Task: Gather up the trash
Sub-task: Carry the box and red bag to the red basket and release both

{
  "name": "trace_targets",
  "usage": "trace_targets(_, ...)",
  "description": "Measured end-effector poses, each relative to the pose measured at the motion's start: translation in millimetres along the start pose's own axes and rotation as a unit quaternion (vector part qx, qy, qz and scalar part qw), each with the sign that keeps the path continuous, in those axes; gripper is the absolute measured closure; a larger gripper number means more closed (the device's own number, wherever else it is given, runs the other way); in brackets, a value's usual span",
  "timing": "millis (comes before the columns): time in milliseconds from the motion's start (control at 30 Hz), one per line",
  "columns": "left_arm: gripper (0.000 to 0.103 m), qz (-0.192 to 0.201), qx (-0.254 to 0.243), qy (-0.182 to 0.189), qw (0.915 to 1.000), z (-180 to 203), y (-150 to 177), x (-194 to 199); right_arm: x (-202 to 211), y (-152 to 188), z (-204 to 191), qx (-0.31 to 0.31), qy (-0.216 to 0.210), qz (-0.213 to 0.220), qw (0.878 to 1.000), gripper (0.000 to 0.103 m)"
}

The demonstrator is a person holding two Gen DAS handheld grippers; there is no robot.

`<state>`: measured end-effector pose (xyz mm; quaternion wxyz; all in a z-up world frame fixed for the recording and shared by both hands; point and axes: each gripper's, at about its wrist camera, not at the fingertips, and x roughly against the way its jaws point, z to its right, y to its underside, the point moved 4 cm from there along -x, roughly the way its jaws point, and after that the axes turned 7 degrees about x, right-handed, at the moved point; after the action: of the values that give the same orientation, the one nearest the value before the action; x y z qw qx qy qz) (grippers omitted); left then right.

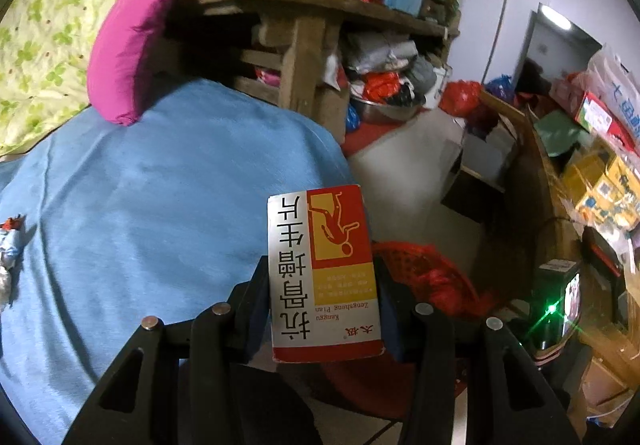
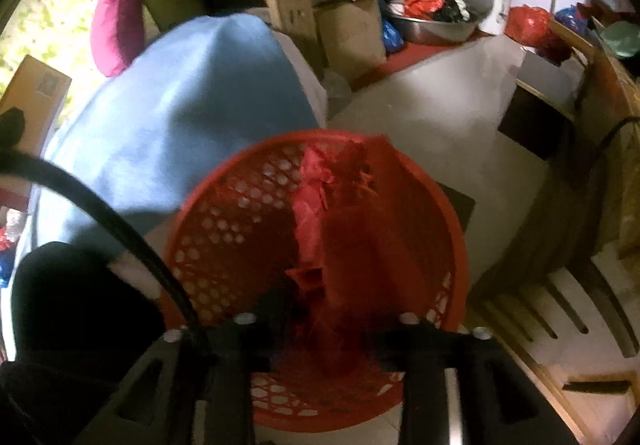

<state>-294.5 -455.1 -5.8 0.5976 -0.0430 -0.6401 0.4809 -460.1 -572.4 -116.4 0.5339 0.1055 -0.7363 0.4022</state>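
Observation:
My left gripper (image 1: 322, 285) is shut on a white, red and yellow medicine box (image 1: 322, 269) with Chinese print, held upright over the edge of the blue sheet (image 1: 160, 205). A red mesh basket (image 1: 428, 277) shows just behind and right of the box. In the right wrist view my right gripper (image 2: 320, 305) hangs over the red mesh basket (image 2: 224, 229) and is shut on a red plastic bag (image 2: 348, 229) that lines the basket. A crumpled wrapper (image 1: 10, 245) lies on the sheet at the far left.
A magenta pillow (image 1: 132, 45) and a green-patterned quilt (image 1: 44, 25) lie beyond the sheet. A cluttered wooden shelf (image 1: 312, 45) stands behind. Boxes crowd a wooden table (image 1: 540, 181) at right. A black cable (image 2: 120, 221) crosses the left of the right wrist view.

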Motion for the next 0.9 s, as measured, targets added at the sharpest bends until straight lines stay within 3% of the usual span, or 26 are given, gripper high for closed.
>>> trace_targets(33,0.053,-0.007,-0.003,0.002,1.0000,3.1,1.1,-4.2,2.8,-1.0,2.0,-0.003,0.002,0.005,1.000,0.044)
trace_targets(400,0.052,-0.062,-0.034,0.027,0.9972,38.7,12.5,-39.9,54.3,-4.8,29.6,-0.067,0.002,0.085,0.994,0.042)
trace_targets(500,0.024,-0.072,-0.039,0.026,0.9963,44.8,14.4,-45.0,63.0,-0.1,33.8,-0.082,-0.001,0.095,0.992,0.040)
trace_targets(700,0.023,-0.061,-0.030,0.031,0.9972,31.6,10.8,-30.4,63.3,-3.2,31.8,-0.089,-0.008,0.088,0.992,0.039)
trace_targets(900,0.023,-0.019,0.018,0.012,0.9996,-23.8,0.8,6.1,60.0,-23.7,1.0,-0.048,0.005,0.060,0.997,0.037)
